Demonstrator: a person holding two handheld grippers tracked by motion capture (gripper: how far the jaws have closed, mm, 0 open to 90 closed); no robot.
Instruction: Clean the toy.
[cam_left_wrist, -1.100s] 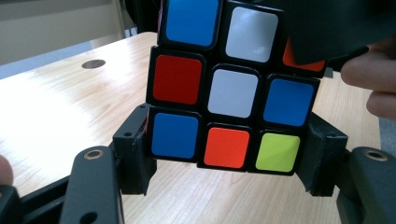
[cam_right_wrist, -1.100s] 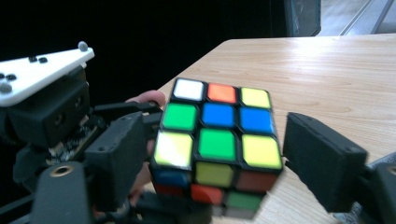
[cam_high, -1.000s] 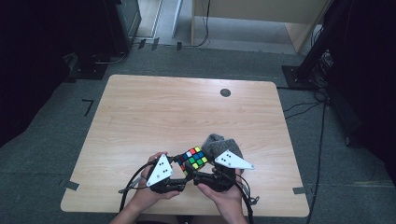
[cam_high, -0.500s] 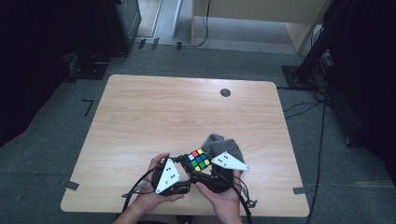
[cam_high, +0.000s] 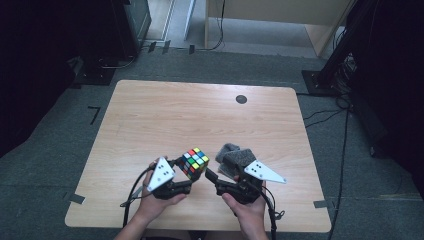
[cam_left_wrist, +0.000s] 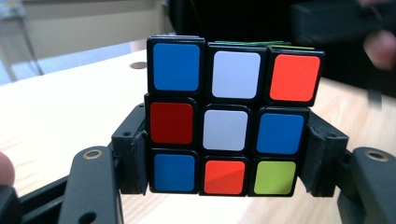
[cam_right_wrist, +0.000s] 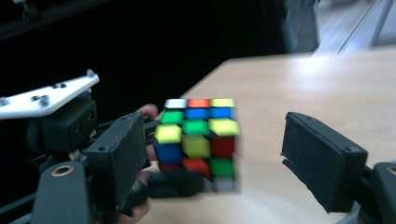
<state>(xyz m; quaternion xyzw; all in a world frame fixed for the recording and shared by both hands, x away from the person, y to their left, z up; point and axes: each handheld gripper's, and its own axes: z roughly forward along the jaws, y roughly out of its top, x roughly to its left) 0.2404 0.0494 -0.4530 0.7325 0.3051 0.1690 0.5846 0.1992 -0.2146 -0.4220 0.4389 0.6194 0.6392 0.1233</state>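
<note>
A scrambled Rubik's cube (cam_high: 195, 162) is held just above the wooden table (cam_high: 200, 120) near its front edge. My left gripper (cam_high: 189, 175) is shut on it; its jaws have just been closing. In the left gripper view the pads (cam_left_wrist: 138, 161) press on both sides of the cube's (cam_left_wrist: 226, 128) bottom row. My right gripper (cam_high: 214, 179) stands open a little to the right of the cube, apart from it; its jaws have just been opening, with nothing between them. In the right gripper view the cube (cam_right_wrist: 198, 137) shows beyond the parted fingers (cam_right_wrist: 322, 158).
A crumpled grey cloth (cam_high: 234, 156) lies on the table just behind my right gripper. A small black round cap (cam_high: 241, 99) sits in the tabletop near the far edge. Dark stands and cables surround the table on the carpet.
The left gripper has carried the cube to the left, away from the right gripper, which was at the cube before. The right hand has stayed in place.
</note>
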